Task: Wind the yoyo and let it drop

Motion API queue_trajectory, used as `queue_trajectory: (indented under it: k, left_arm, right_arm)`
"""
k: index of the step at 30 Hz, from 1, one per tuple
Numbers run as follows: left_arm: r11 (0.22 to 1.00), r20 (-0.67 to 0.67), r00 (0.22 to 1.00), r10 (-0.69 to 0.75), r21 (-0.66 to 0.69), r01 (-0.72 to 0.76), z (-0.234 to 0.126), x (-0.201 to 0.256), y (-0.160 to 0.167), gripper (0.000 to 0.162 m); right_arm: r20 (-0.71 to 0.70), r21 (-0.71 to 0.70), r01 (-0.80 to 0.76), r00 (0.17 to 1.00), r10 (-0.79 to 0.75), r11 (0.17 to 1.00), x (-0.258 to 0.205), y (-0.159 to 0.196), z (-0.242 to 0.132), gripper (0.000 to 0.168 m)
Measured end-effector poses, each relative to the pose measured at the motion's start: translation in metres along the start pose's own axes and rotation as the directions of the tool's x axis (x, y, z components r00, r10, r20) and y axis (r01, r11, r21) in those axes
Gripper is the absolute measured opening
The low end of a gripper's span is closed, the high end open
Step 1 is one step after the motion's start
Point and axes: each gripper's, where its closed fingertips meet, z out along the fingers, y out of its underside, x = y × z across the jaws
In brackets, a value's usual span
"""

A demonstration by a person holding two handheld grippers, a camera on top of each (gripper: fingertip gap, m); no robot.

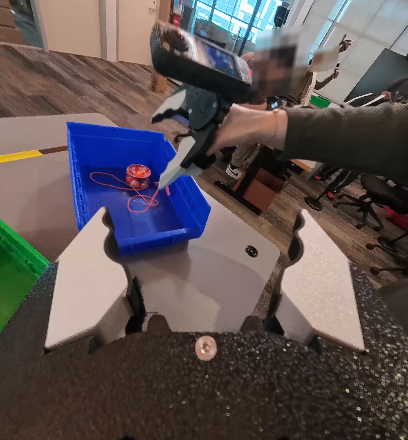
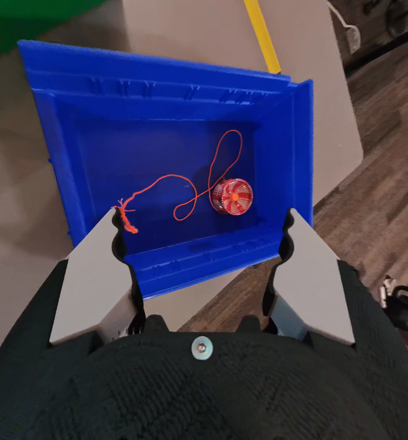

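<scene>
Red yoyo [image 2: 232, 196] at 3 o'clock in blue bin [image 2: 150, 71], string [image 2: 186, 190] loose, right gripper [image 2: 201, 214] wide open, empty, string's frayed end at its fingertip, left gripper [image 1: 201, 214] wide open, empty

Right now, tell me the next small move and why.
Probably ease the right gripper sideways to bring the string's knotted end between its wide-open jaws, then close. The string lies unwound beside the yoyo in the blue bin.
</scene>
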Motion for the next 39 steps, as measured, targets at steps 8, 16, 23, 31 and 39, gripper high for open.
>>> queue_trajectory:
  k: [8, 16, 23, 31, 39]
  left_arm:
    - [0.999, -0.024, 1.0, 0.012, -0.035, -0.012, -0.007, -0.001, 0.014, 0.137]
    - [0.987, -0.089, 0.986, 0.141, -0.063, -0.147, 0.07, -0.036, 0.008, 0.097]
    - [0.998, -0.222, 0.974, 0.051, 0.037, -0.044, 0.118, -0.033, -0.01, 0.034]
    - [0.98, -0.134, 0.989, 0.06, -0.182, -0.084, 0.153, -0.062, 0.019, 0.0]
    - [0.802, 0.058, 0.998, 0.019, -0.597, 0.019, 0.143, -0.101, 0.056, 0.16]
  right_arm:
    - [-0.014, 0.013, 0.012, 1.0, -0.012, 1.0, -0.009, -0.014, -0.011, 0.136]
    - [0.017, 0.085, -0.019, 1.0, 0.018, 0.996, -0.018, -0.035, -0.032, 0.131]
    - [0.081, 0.195, -0.147, 0.988, 0.133, 0.97, -0.01, -0.046, -0.069, 0.126]
    - [-0.039, 0.285, -0.236, 0.966, 0.257, 0.929, 0.026, -0.022, -0.117, 0.126]
    - [-0.213, 0.333, -0.366, 0.869, 0.447, 0.869, 0.051, 0.037, -0.139, 0.118]
